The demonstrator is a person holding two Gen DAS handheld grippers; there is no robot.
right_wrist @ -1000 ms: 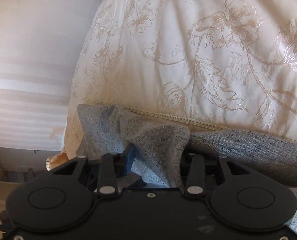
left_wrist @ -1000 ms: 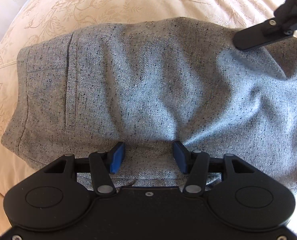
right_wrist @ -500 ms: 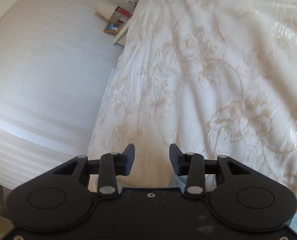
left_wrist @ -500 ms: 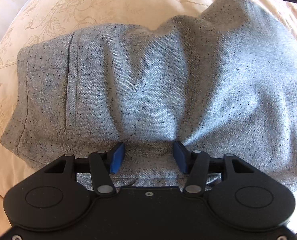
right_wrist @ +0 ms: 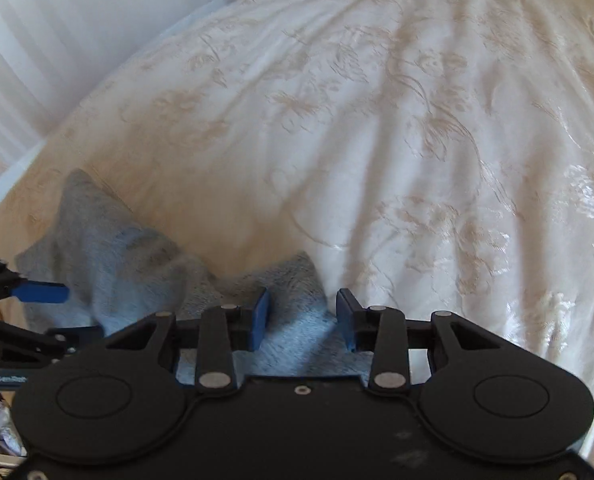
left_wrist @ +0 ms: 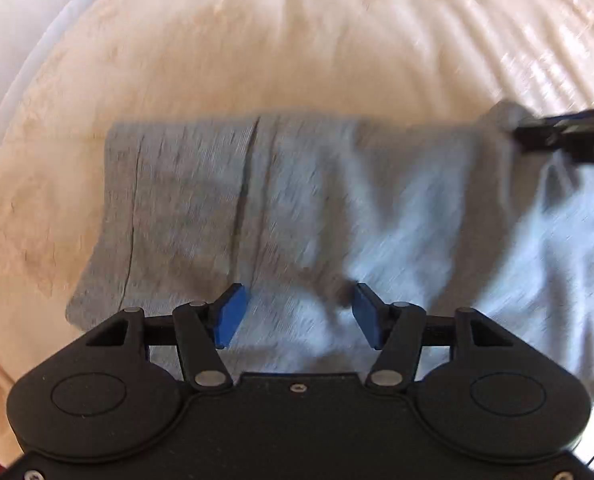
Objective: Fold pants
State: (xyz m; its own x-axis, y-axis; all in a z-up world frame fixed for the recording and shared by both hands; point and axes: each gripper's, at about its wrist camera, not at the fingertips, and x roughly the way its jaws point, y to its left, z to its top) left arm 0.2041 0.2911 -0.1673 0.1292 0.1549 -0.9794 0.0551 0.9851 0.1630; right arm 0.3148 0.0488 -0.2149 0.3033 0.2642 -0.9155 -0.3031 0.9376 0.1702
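Observation:
The grey speckled pants [left_wrist: 297, 208] lie folded on the cream bedspread [left_wrist: 257, 40], waistband to the left; this view is motion-blurred. My left gripper [left_wrist: 295, 314] is over their near edge, blue pads apart with cloth between them. My right gripper [right_wrist: 302, 318] has its pads apart around a raised fold of the pants [right_wrist: 293, 300]. It also shows in the left wrist view [left_wrist: 565, 136] at the pants' far right corner. The left gripper [right_wrist: 37, 292] shows at the left edge of the right wrist view.
The embroidered cream bedspread [right_wrist: 377, 120] stretches ahead and to the right. A white striped wall [right_wrist: 57, 20] runs along the bed's left side. Clutter [right_wrist: 1, 428] sits low at the bottom left.
Both grippers have lifted and moved back; the pants now lie further away and flatter in the left view. The right gripper has come back down with cloth between its pads.

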